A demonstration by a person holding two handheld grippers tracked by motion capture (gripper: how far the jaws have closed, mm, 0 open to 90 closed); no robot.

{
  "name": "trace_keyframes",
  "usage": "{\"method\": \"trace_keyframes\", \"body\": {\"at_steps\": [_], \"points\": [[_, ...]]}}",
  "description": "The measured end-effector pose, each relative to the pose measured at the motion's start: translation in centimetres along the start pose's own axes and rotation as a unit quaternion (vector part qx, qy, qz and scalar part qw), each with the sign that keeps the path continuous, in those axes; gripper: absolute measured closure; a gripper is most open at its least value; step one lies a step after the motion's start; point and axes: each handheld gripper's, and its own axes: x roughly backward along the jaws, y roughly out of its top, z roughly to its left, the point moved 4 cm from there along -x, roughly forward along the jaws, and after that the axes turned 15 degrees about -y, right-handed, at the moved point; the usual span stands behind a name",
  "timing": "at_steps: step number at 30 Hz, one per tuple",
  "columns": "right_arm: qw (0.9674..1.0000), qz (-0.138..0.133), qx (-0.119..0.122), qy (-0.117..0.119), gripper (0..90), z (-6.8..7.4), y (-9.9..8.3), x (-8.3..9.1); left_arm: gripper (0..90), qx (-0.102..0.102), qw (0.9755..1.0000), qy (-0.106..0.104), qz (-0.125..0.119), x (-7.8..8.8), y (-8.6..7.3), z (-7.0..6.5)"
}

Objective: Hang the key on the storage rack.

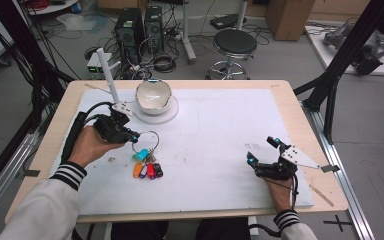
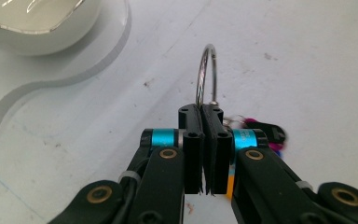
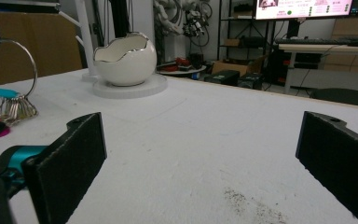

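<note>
Keys on a steel key ring lie a little in front of the white bowl, toward our side of the worktop, and from the high view we see the left tongs pinching the ring at its near-left rim while the coloured key fobs trail below it on the white surface. The bowl sits on a round white base, with a white post standing just to its left. Far off to the right of the bowl, near our edge of the worktop, the right tongs rest with their jaws spread and nothing between them. From the left gripper view, we see the left tongs pressed together on the key ring, which rises upright from between the black pads; the bowl and its base sit up and to the left of the ring, and blurred pink and black key fobs show just right of the jaws. From the right gripper view, the right tongs stand wide apart over bare worktop, the bowl stands ahead on its base, and the key ring hangs well left of the bowl, its keys bunched beneath it and touching the worktop.
</note>
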Motion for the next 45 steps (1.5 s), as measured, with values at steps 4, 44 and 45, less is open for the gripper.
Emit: {"method": "trace_keyframes", "body": {"at_steps": [4, 44, 45], "points": [[1.0000, -0.001, -0.001, 0.001, 1.1, 0.0, 0.0, 0.0, 87.2, -0.028, 0.9995, -0.010, -0.004, 0.6, 0.3, 0.1], [1.0000, 0.000, 0.000, 0.000, 1.1, 0.0, 0.0, 0.0, 87.6, -0.035, 0.9916, 0.052, -0.113, 10.2, 1.5, 8.3], [1.0000, -0.001, -0.001, 0.001, 1.1, 0.0, 0.0, 0.0, 87.5, -0.033, 0.9911, 0.056, -0.116, 10.4, 1.5, 8.6]]}}
